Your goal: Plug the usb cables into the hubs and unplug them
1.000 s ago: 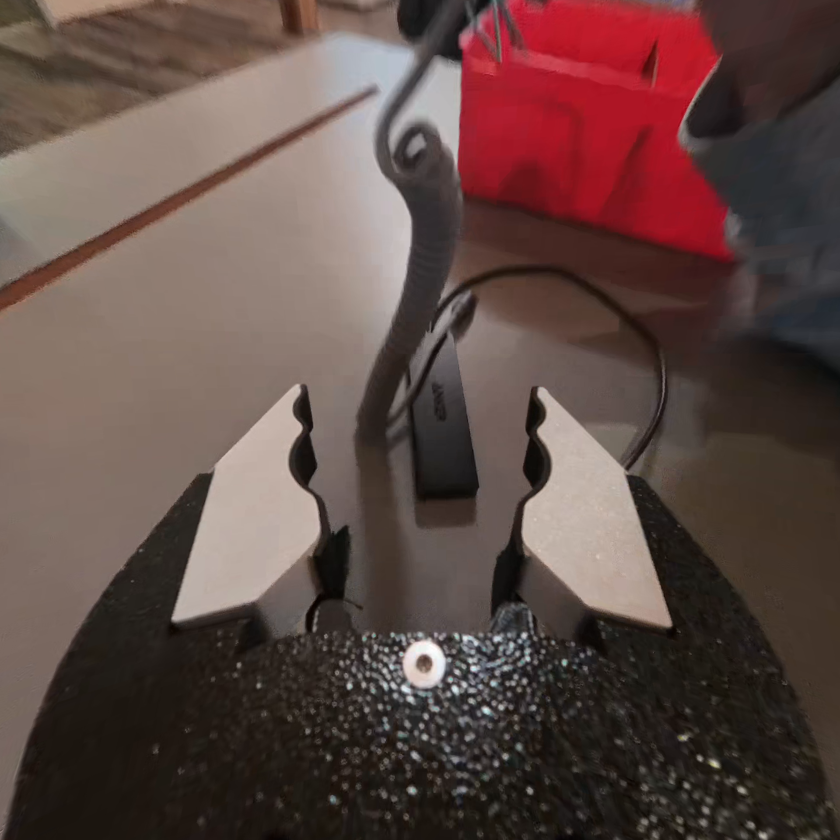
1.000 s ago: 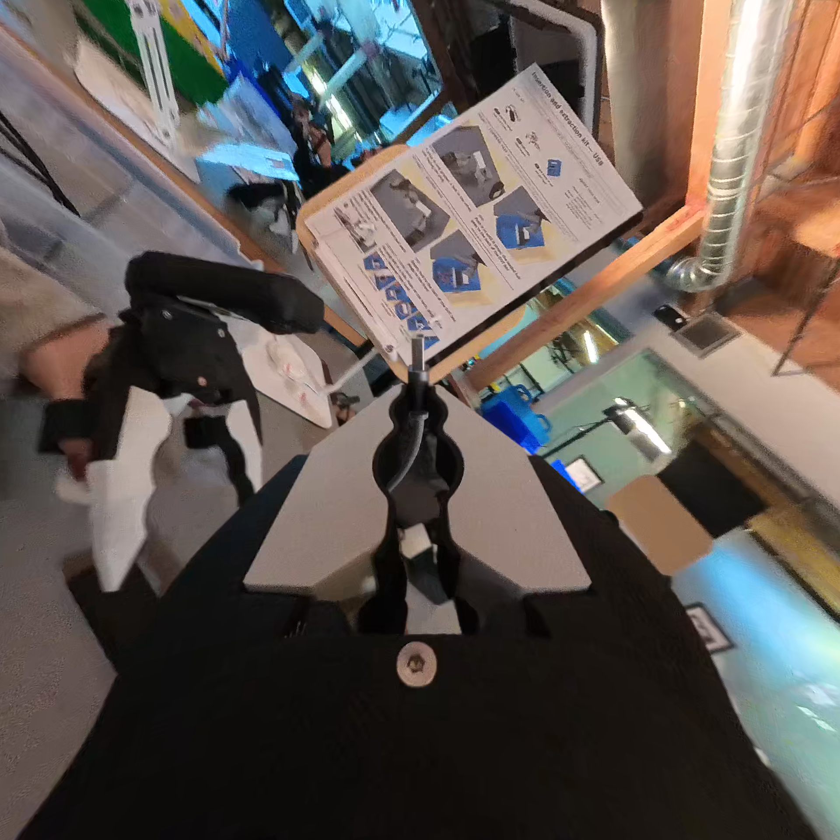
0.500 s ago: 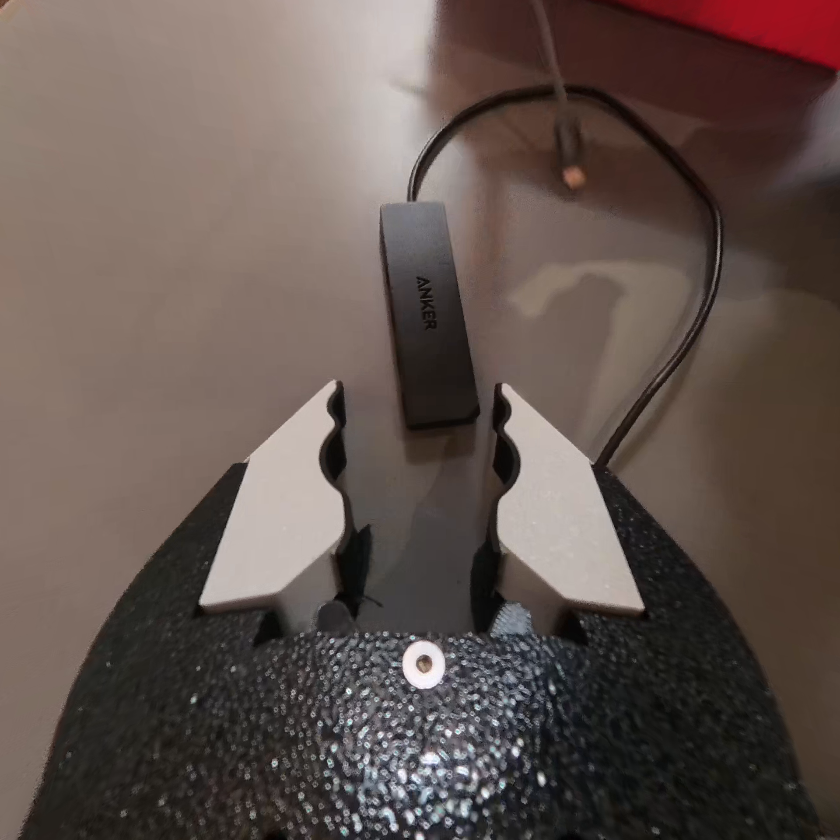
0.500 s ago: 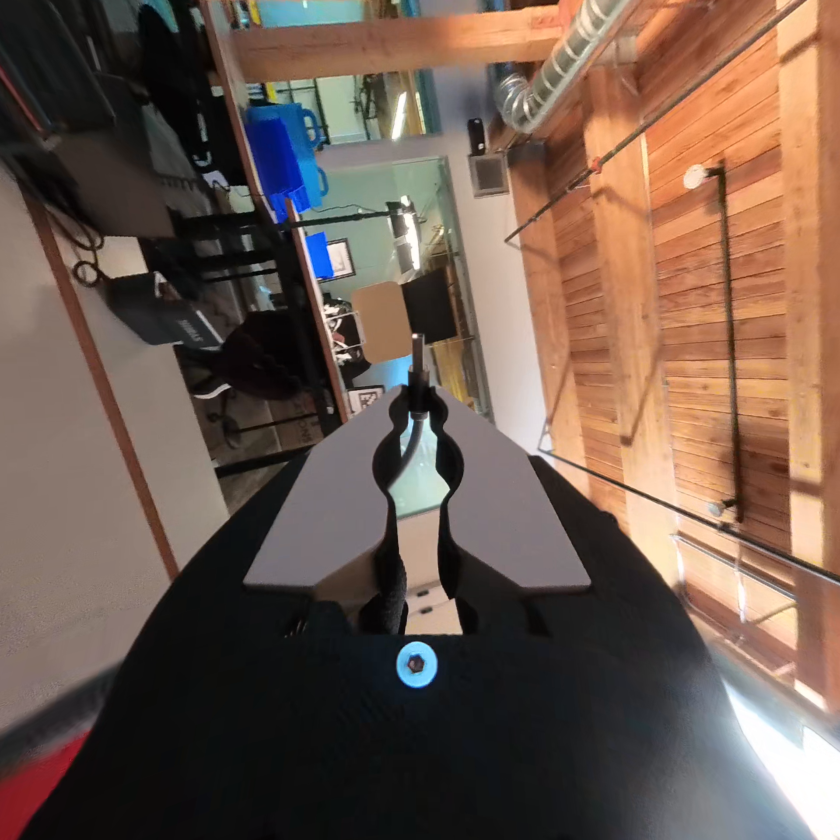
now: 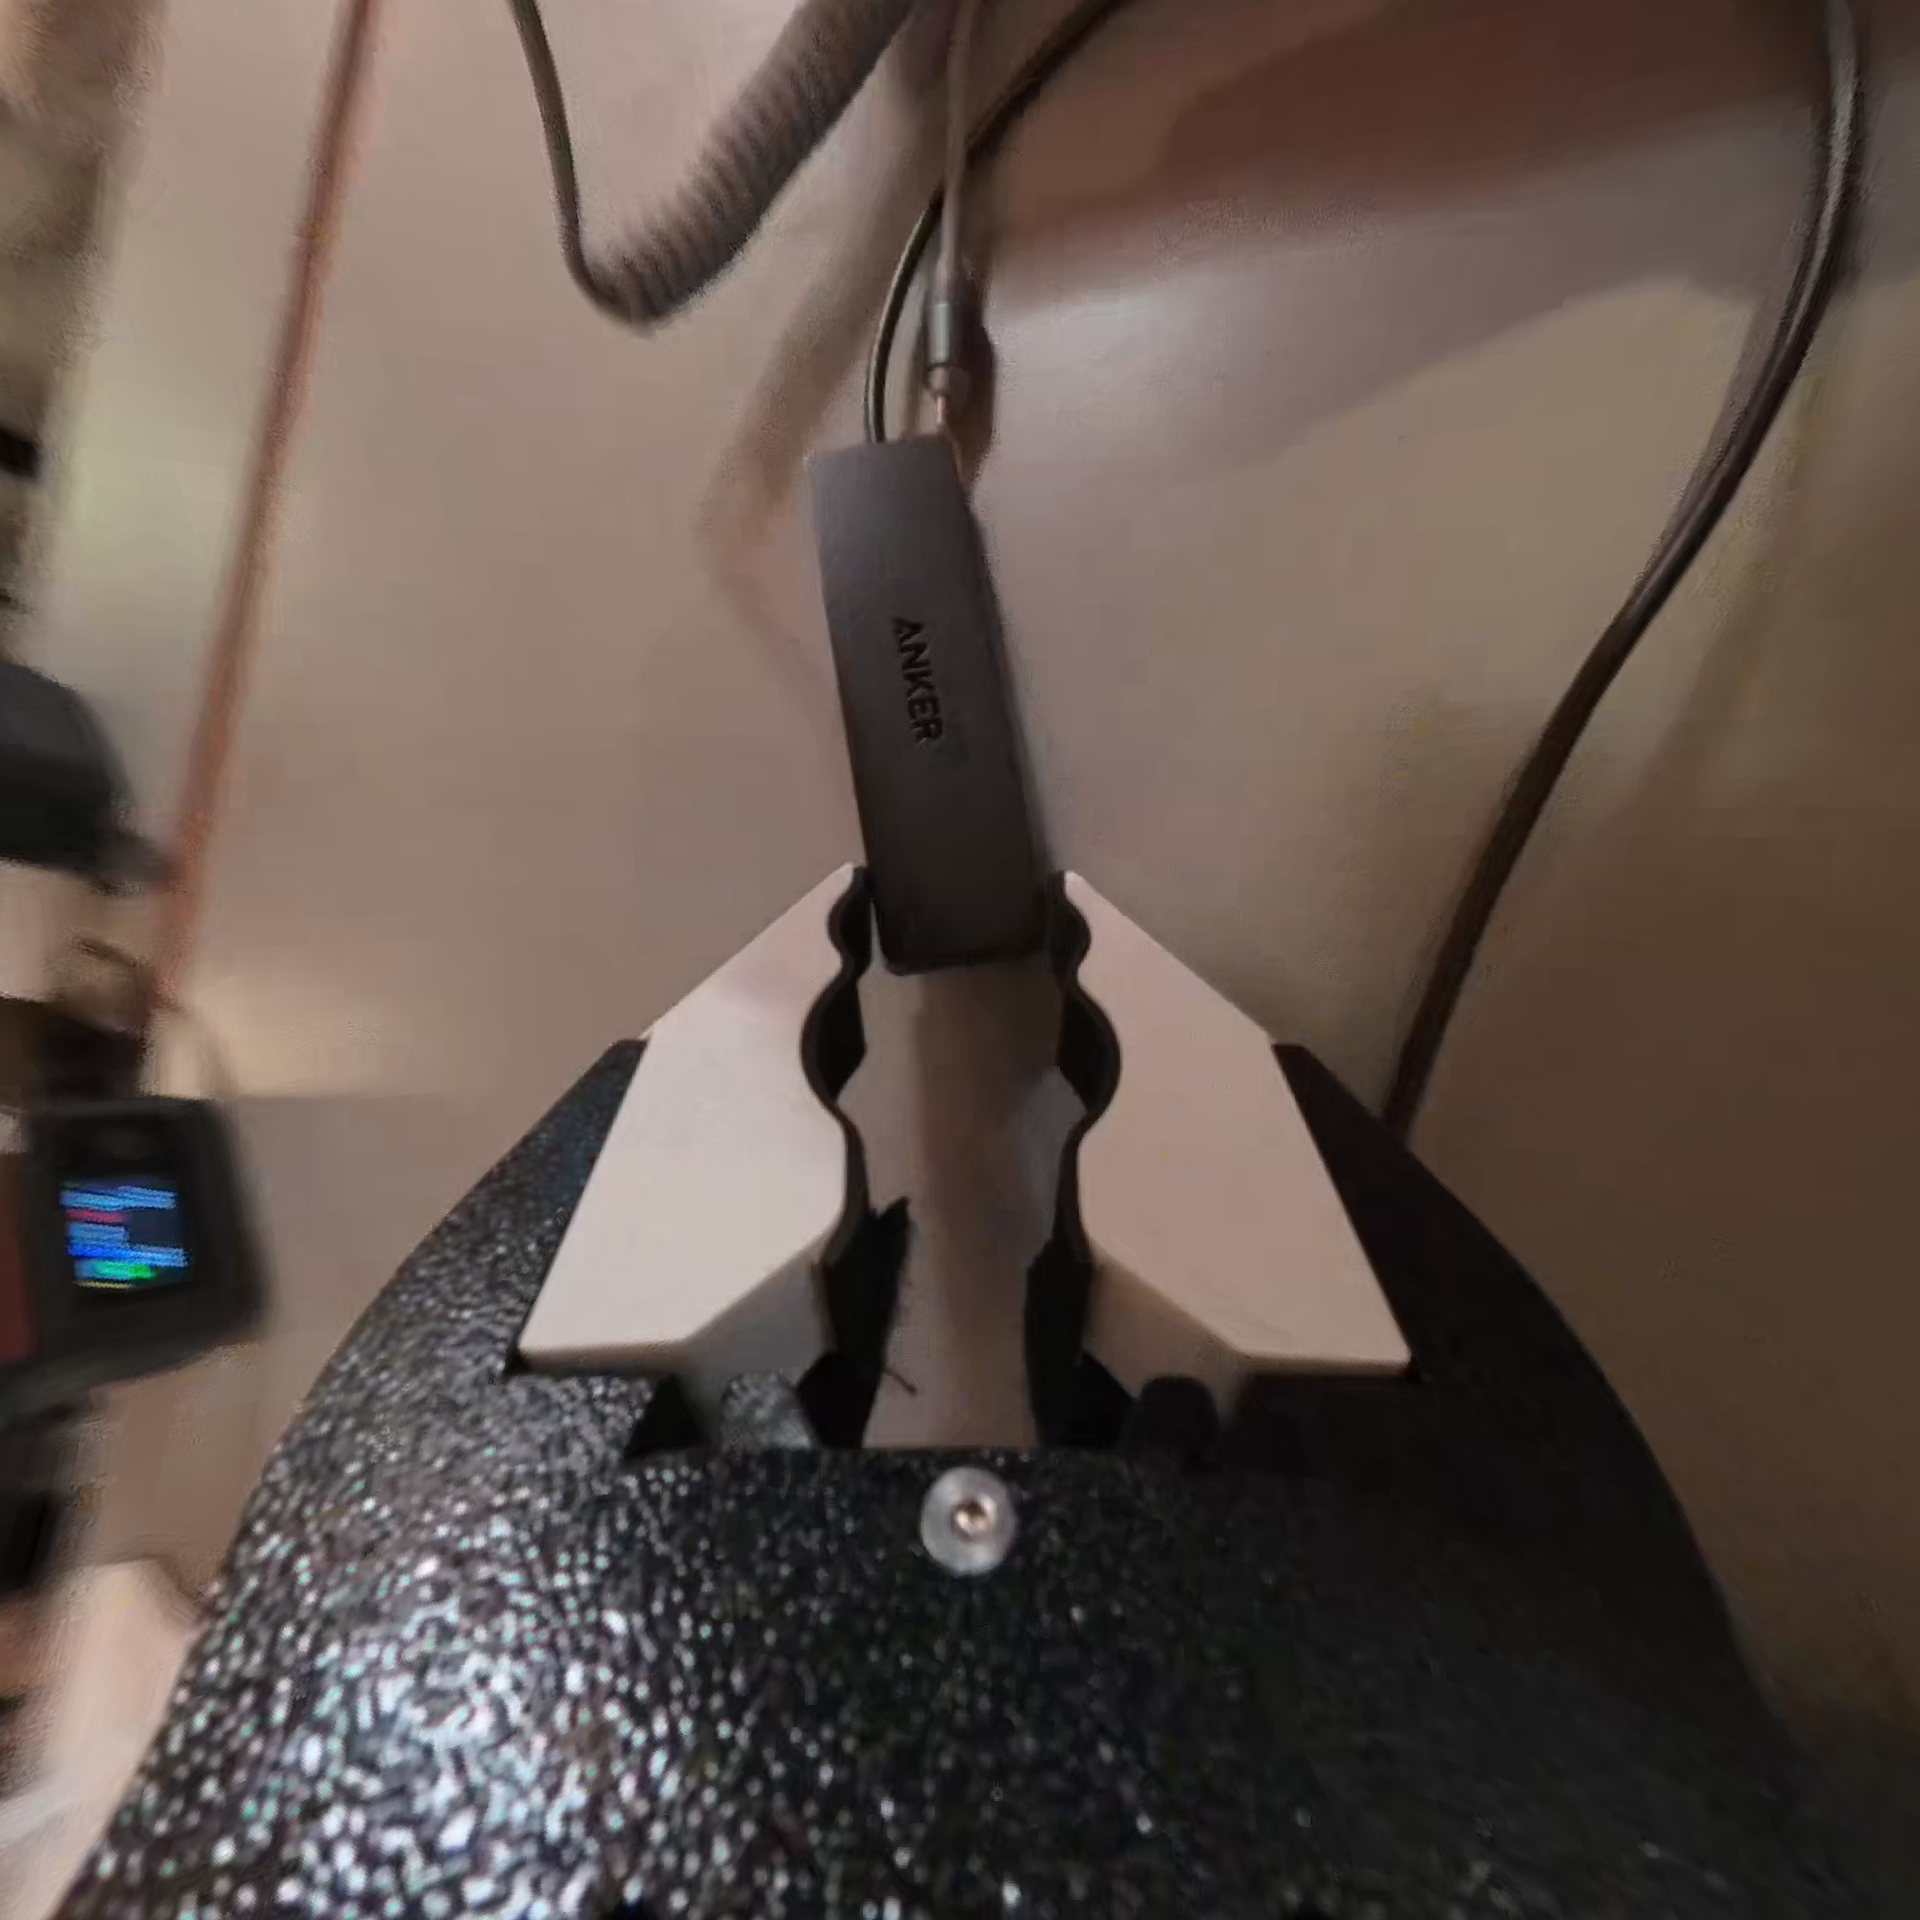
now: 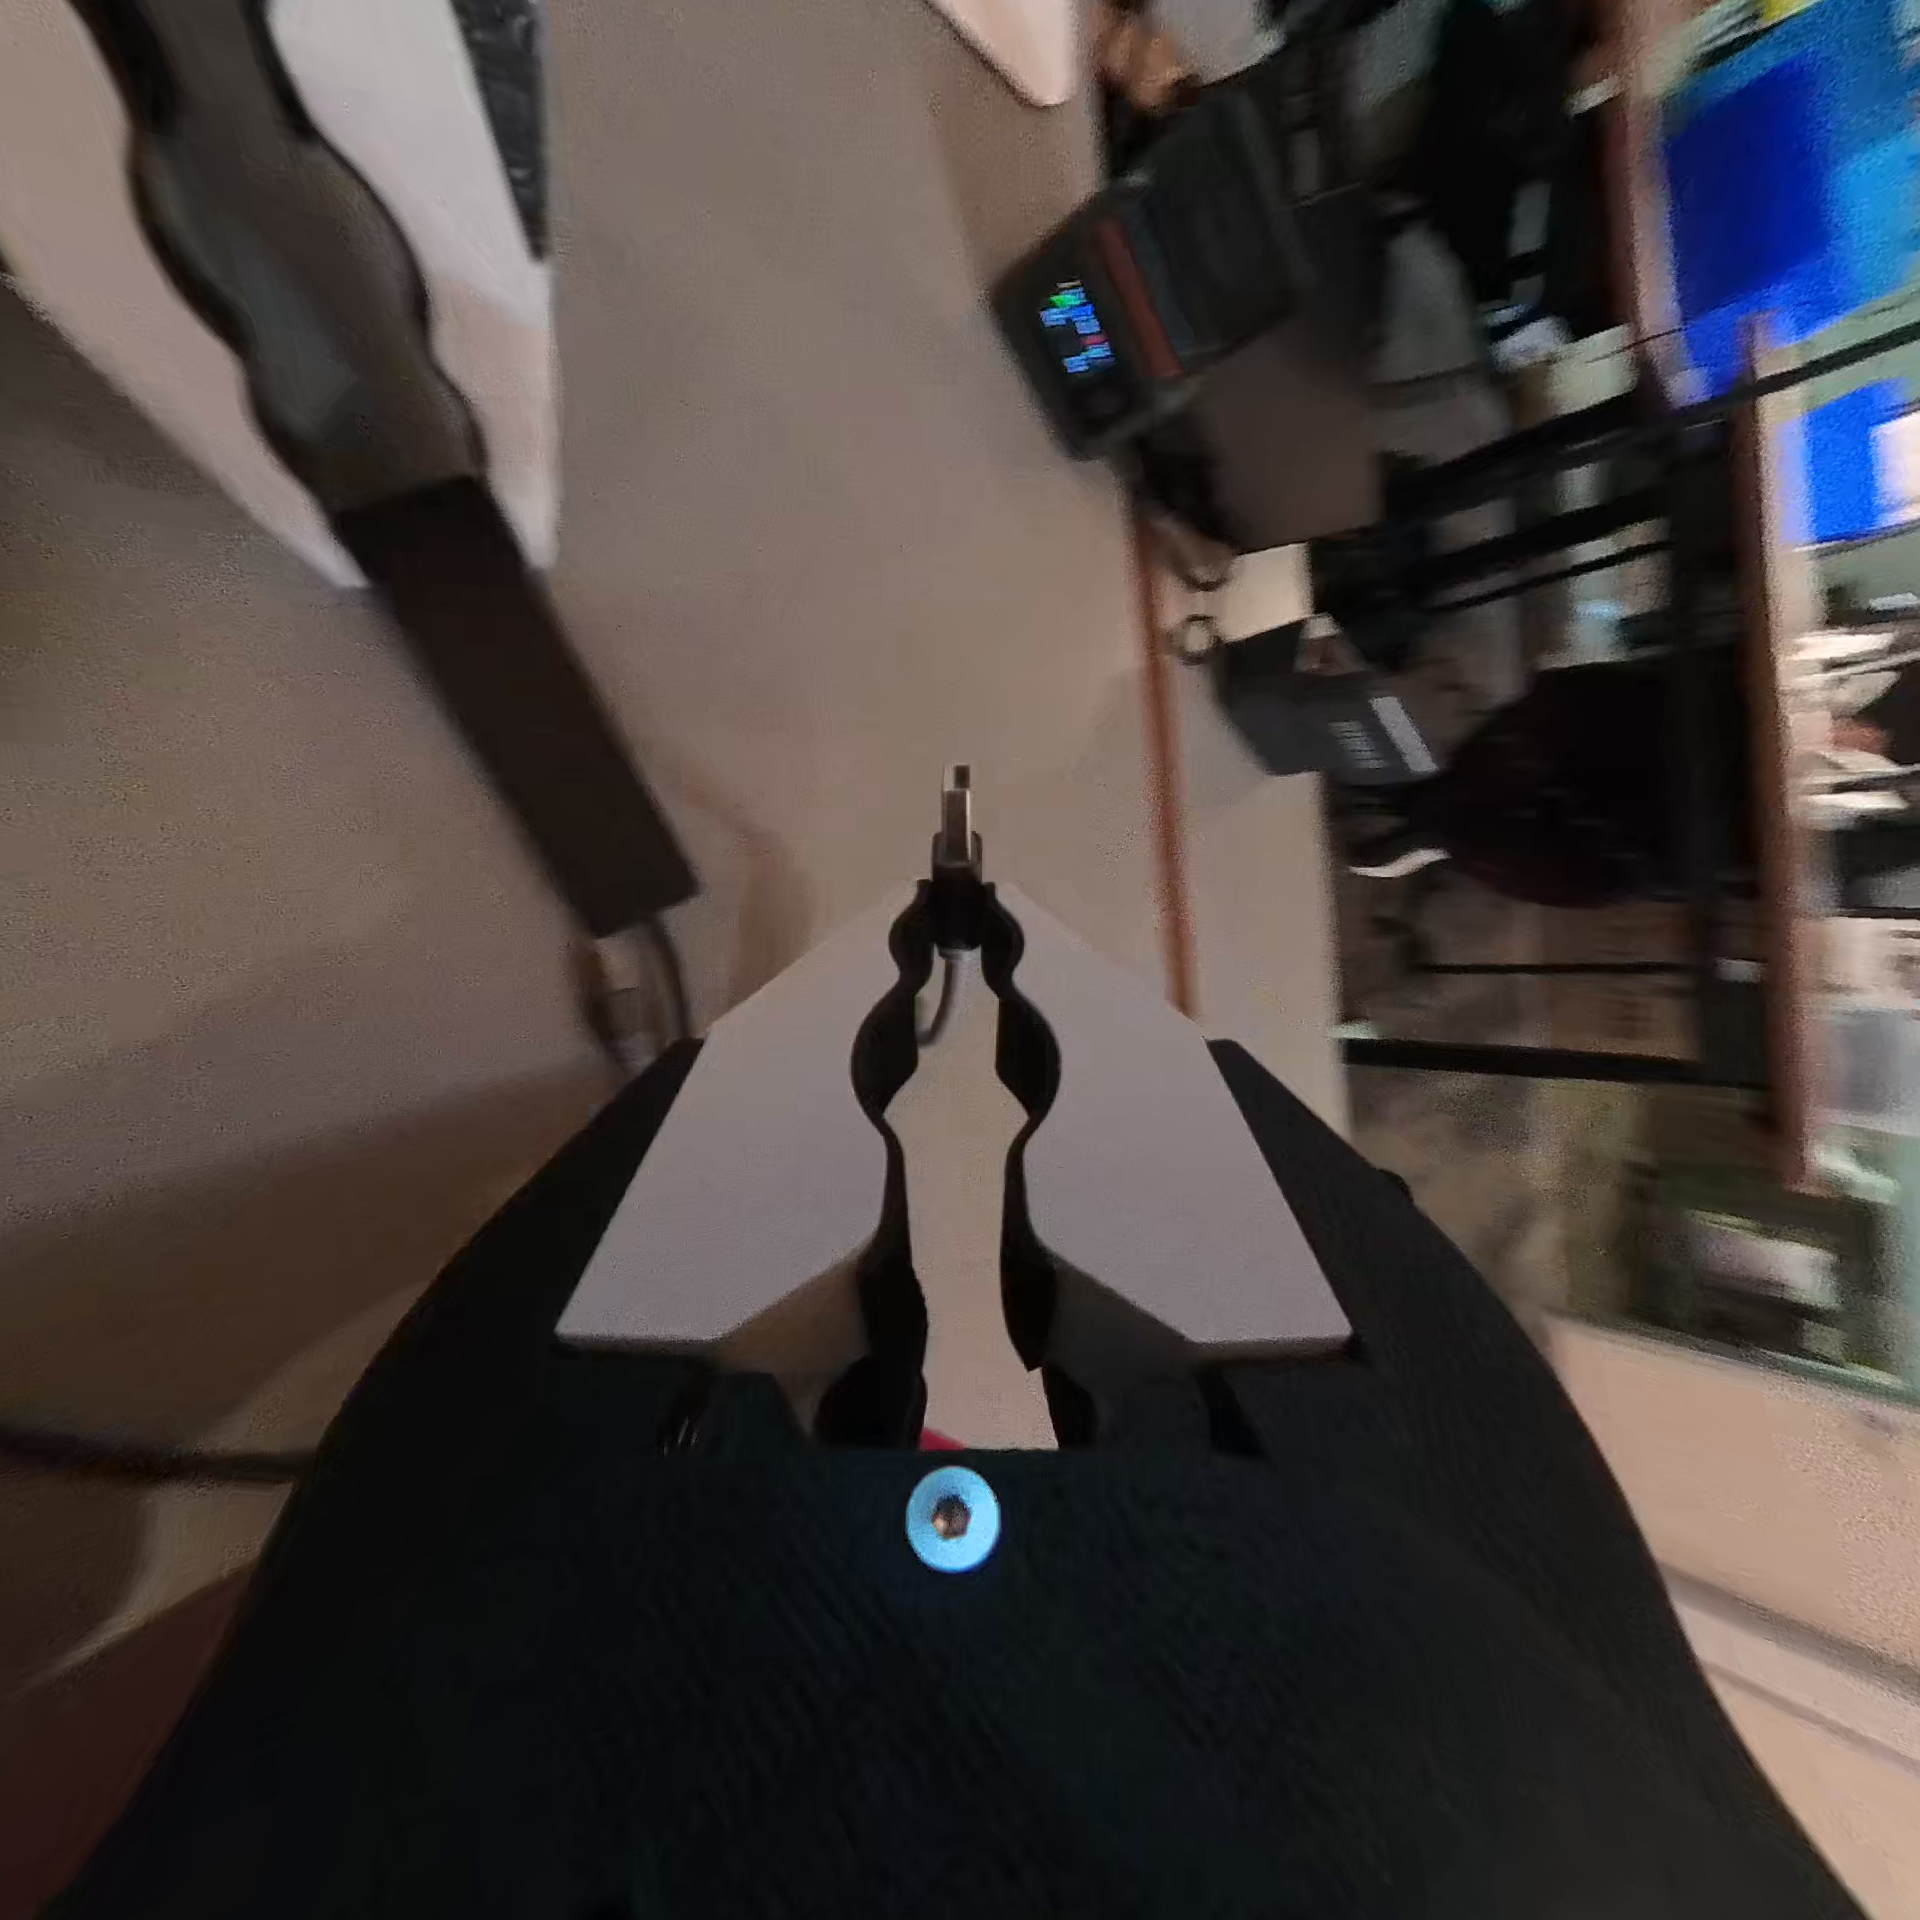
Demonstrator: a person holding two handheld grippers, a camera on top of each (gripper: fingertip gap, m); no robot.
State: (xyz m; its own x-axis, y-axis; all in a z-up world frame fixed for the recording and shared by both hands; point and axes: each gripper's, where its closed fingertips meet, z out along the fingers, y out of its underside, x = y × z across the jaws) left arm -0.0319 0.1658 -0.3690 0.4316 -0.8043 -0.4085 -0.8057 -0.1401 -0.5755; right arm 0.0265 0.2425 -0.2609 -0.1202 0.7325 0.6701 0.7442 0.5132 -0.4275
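1. Gripping the near end of the dark hub (image 5: pixel 930 717), the left gripper (image 5: pixel 956 920) has its tongs closed to the hub's width; the hub lies out on the tan table (image 5: pixel 468 623), its thin cable (image 5: pixel 1662 582) looping off to the right.
2. The right gripper (image 6: pixel 956 914) pinches the USB cable plug (image 6: pixel 956 821), tongs nearly shut, metal tip out front and clear of the hub.
3. Judgement: hold the hub steady, square the plug with a port, push straight.
4. Versus half a second ago: left tongs were open short of the hub; right gripper pointed across the room, now towards the table.
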